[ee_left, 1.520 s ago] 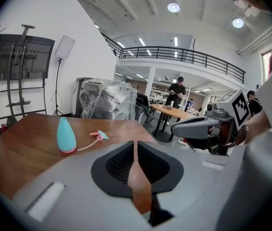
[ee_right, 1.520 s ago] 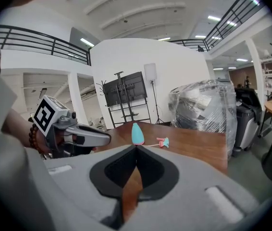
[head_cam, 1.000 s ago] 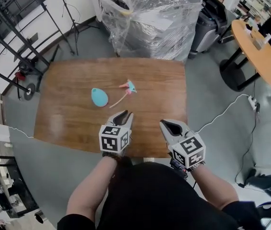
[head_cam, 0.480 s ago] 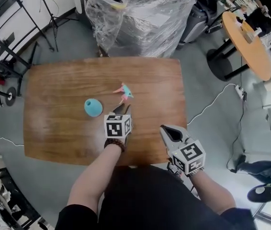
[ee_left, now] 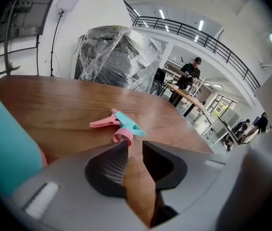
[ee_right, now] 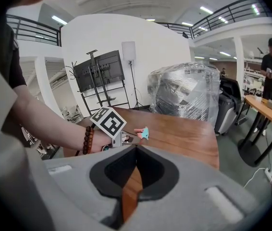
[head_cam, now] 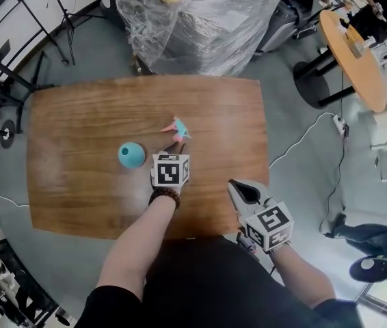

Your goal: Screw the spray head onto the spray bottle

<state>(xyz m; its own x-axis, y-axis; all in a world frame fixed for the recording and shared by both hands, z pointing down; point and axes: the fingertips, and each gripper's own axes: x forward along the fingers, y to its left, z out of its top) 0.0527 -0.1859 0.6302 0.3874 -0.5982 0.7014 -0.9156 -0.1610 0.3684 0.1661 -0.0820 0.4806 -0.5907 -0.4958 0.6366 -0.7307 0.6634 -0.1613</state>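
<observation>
Left gripper (ee_left: 135, 146), fingers narrowly parted and empty, is pointing at the pink-and-teal plastic spray head (ee_left: 119, 125) lying midway between the side edges of the brown wooden table (head_cam: 77, 197); right gripper (ee_right: 136, 148), fingers closed, is idling. Risk: the narrow gap shoving the head aside instead of gripping it

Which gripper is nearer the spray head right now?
Left. The left gripper sits just short of the spray head, fingers slightly apart, pointed at it, not touching. The right gripper hangs back over the near edge of the table, shut.
</observation>
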